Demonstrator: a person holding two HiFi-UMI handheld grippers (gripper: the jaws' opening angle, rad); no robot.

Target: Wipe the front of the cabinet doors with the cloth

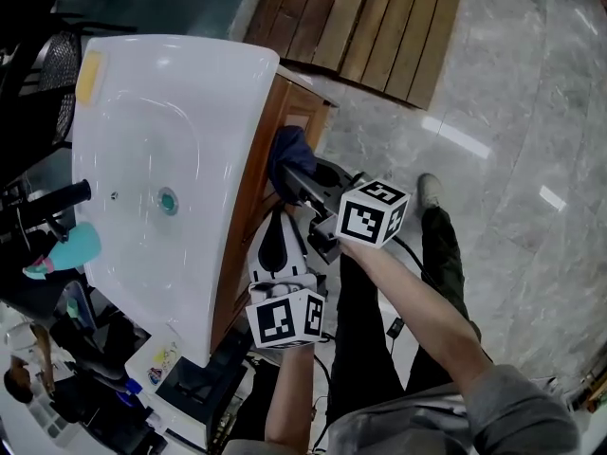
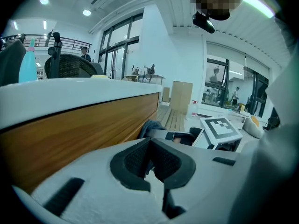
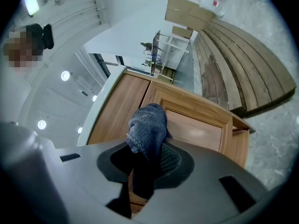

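The right hand-held gripper is closed on the dark blue cloth. The knitted fabric is bunched btw. its two dark pads and sticks out past the tips. In the right gripper view the cloth sits in front of the cabinet door, over the left part of its frame. It looks pressed to the wood, but contact I cannot confirm. From the head view the cloth is at the front of the wooden cabinet, just under the basin rim. The marker cube of this hand-held gripper is turned up to the camera.

The left hand-held gripper is white w/ dark pads. Its jaws stand narrow, tips about together, and nothing is btw. them. It is just beside the cabinet's wood side panel, lower than the right one and near it. Its marker cube is over the person's forearm.

Above the cabinet is the white washbasin w/ a teal drain, a black faucet and a yellow block in one corner. A teal bottle lies near the faucet. Beyond the cabinet are wooden deck planks and a grey marble floor. The person's shoe rests on the floor.
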